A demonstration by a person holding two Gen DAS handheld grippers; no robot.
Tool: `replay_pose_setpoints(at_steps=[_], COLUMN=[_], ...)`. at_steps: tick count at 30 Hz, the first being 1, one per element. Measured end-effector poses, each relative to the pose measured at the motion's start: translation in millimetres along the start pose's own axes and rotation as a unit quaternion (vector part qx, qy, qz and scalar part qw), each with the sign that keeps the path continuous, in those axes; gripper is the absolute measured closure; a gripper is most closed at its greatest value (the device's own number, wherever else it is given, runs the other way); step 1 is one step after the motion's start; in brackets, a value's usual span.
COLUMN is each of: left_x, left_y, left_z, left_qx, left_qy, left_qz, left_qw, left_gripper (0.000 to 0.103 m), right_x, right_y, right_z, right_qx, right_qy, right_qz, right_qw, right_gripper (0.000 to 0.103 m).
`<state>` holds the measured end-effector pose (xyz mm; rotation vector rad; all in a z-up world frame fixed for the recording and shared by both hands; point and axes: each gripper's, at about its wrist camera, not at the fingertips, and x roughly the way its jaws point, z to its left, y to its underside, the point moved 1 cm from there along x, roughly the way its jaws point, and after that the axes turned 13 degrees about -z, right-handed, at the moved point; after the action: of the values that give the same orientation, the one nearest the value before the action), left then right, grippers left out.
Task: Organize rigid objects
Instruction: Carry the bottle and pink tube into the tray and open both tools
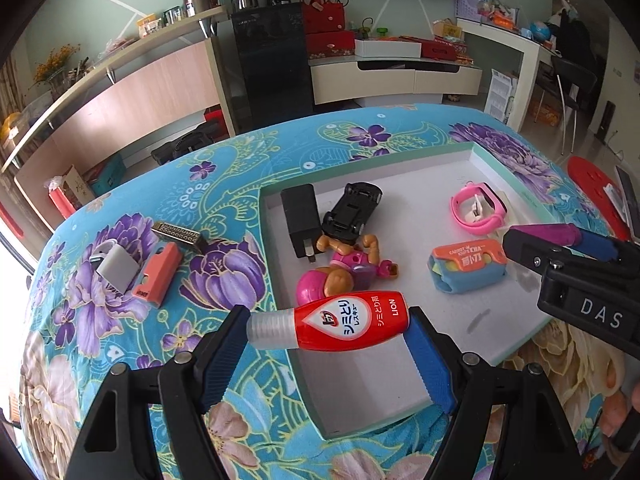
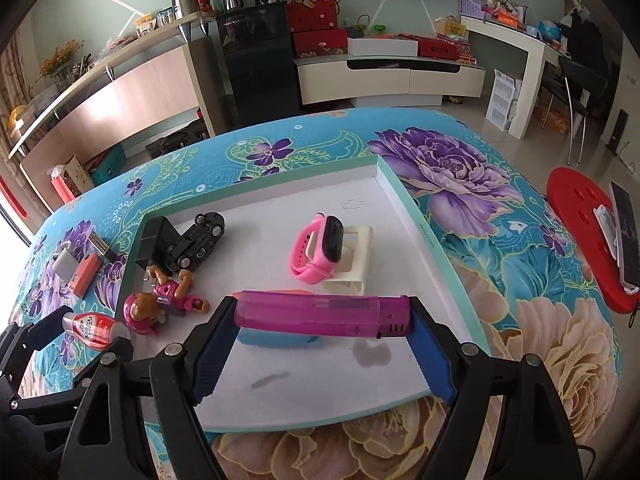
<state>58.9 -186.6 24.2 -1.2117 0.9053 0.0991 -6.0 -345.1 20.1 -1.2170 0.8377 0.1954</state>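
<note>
Red bottle (image 1: 344,322) (clear cap), crosswise

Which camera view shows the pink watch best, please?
The right wrist view. There the pink watch lies near the middle of the tray, with its dark face and strap clear, leaning on a white stand. In the left wrist view the watch is smaller, farther away, and its face is turned away.
</note>
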Motion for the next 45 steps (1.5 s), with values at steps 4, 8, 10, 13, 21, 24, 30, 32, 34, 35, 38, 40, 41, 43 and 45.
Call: replay_pose_setpoints(at_steps=[4, 8, 10, 13, 21, 24, 30, 32, 34, 35, 38, 40, 41, 43, 45], left_x=[2.8, 6.1, 8.5, 12.5, 22.4, 24.9, 27.0, 27.6, 27.6, 27.6, 27.2, 26.6, 26.3, 25.5, 24.1], left_y=[3.5, 6.5, 8.1, 10.3, 16.8, 19.4, 21.5, 21.3, 21.1, 20.9, 20.3, 19.8, 19.4, 18.6, 17.3], left_z=[-11.1, -16.7, -18.0, -19.9, -16.9, -15.9, -16.0, -17.6, -17.2, -16.8, -15.9, -15.2, -14.9, -14.9, -15.0], left_qx=[0.012, 0.019, 0.021, 0.022, 0.020, 0.023, 0.030, 0.034, 0.033, 0.032, 0.028, 0.024, 0.022, 0.020, 0.016], left_qy=[0.006, 0.006, 0.006, 0.007, 0.000, -0.009, -0.016, -0.018, -0.018, -0.017, -0.013, -0.010, -0.009, -0.004, -0.001], left_qz=[0.008, 0.015, 0.018, 0.025, 0.041, 0.043, 0.044, 0.044, 0.044, 0.044, 0.044, 0.044, 0.043, 0.041, 0.038], left_qw=[0.9999, 0.9997, 0.9996, 0.9994, 0.9990, 0.9988, 0.9984, 0.9983, 0.9983, 0.9983, 0.9985, 0.9987, 0.9988, 0.9989, 0.9991], left_gripper=[0.022, 0.022, 0.022, 0.022, 0.022, 0.022, 0.022, 0.022, 0.022, 0.022, 0.021, 0.021, 0.020, 0.019, 0.007], right_x=[2.6, 8.0, 12.3, 15.7, 23.6, 28.7, 36.0, 37.1, 37.4, 37.6, 37.1, 36.5, 36.0, 35.4, 34.9], right_y=[4.7, 8.7, 11.9, 14.3, 20.6, 25.1, 31.3, 31.8, 32.1, 31.8, 31.2, 30.5, 30.0, 29.5, 28.9], right_z=[-6.0, -7.4, -6.6, -3.9, 6.8, 11.4, 17.0, 16.7, 16.1, 15.8, 15.9, 16.0, 15.6, 14.7, 13.7], right_qx=[-0.003, 0.002, -0.001, -0.008, -0.025, -0.037, -0.048, -0.049, -0.049, -0.049, -0.048, -0.048, -0.047, -0.044, -0.043], right_qy=[0.003, -0.008, -0.011, -0.013, -0.032, -0.034, -0.038, -0.038, -0.036, -0.036, -0.037, -0.036, -0.036, -0.036, -0.034], right_qz=[0.010, 0.020, 0.029, 0.036, 0.060, 0.073, 0.091, 0.094, 0.095, 0.095, 0.095, 0.093, 0.093, 0.092, 0.090], right_qw=[1.000, 1.000, 1.000, 0.999, 0.997, 0.996, 0.994, 0.994, 0.994, 0.994, 0.994, 0.994, 0.994, 0.994, 0.994], right_gripper=[0.021, 0.020, 0.020, 0.020, 0.020, 0.020, 0.020, 0.020, 0.020, 0.020, 0.020, 0.020, 0.020, 0.020, 0.020])
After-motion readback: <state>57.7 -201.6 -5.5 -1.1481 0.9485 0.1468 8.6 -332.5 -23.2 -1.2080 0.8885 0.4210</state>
